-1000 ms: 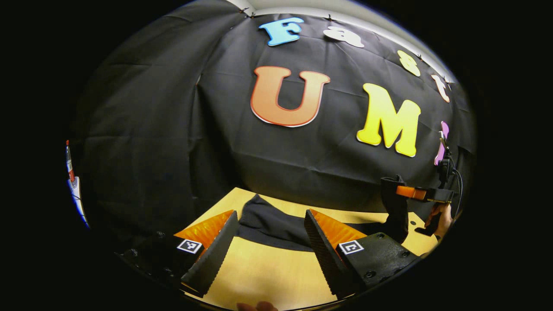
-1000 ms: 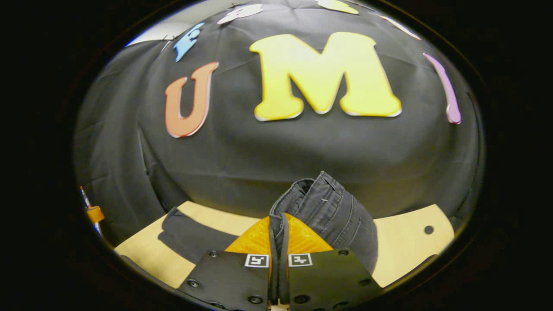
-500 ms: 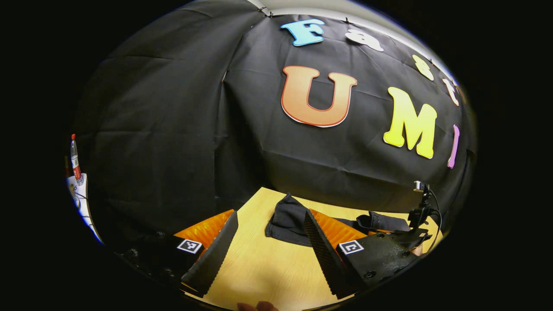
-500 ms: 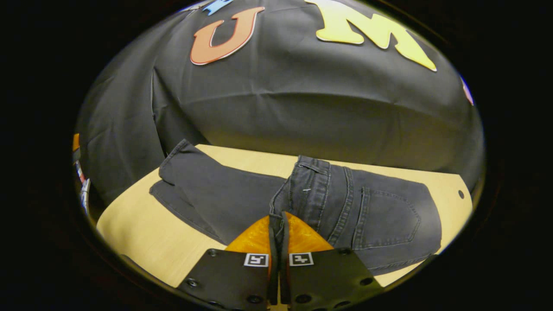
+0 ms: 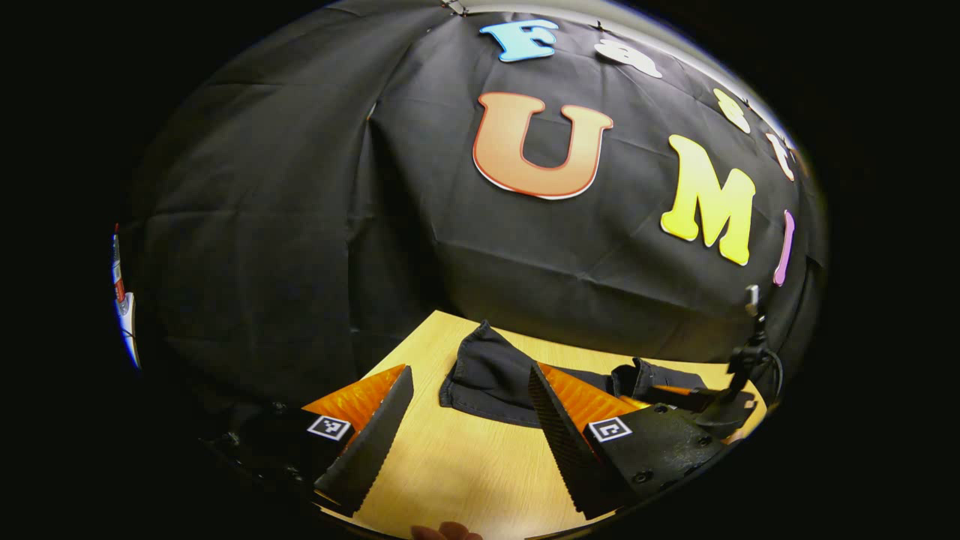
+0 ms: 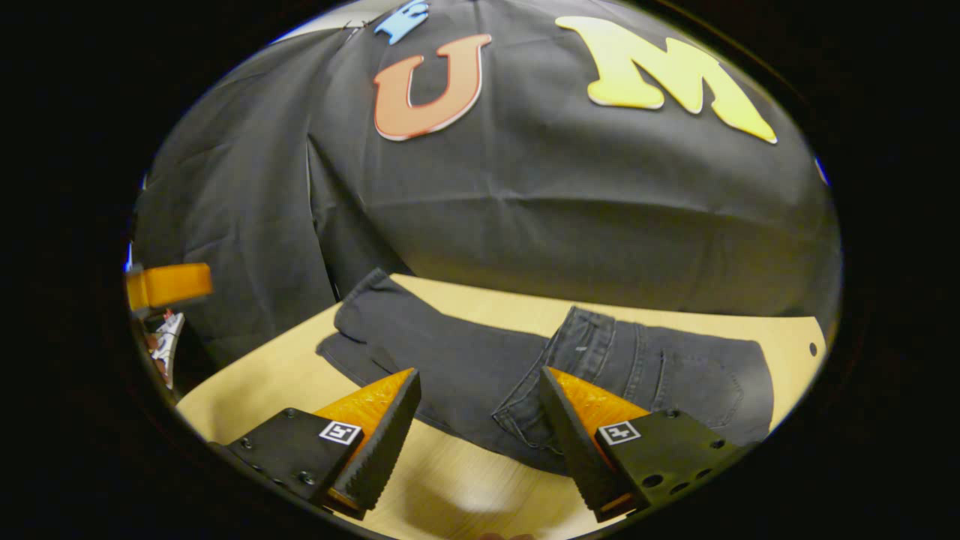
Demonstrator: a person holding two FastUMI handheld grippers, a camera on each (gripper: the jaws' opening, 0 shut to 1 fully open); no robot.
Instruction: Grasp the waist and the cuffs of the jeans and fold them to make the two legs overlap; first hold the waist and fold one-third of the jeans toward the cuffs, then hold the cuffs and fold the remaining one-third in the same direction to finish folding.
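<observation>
Dark grey jeans [image 6: 465, 367] lie flat on the wooden table [image 6: 255, 375]. The waist part [image 6: 675, 375], back pocket up, is folded over onto the legs, and the cuffs [image 6: 367, 315] point to the far left. My right gripper [image 6: 476, 442] hangs open just above the near edge of the fold, holding nothing. In the left gripper view my left gripper [image 5: 465, 450] is open over bare table, a short way in front of the cuffs [image 5: 487, 371]. The right gripper [image 5: 712, 409] shows far right beside the folded waist.
The black cloth wall stands close behind the table's far edge. The table [image 5: 465, 465] ends just left of the cuffs. A small hole [image 6: 812, 349] marks the table's right end. The left gripper's orange part [image 6: 169, 285] shows at the left.
My right gripper lowered the waist onto the legs, then opened and let it go. The left gripper stayed open and shifted only slightly.
</observation>
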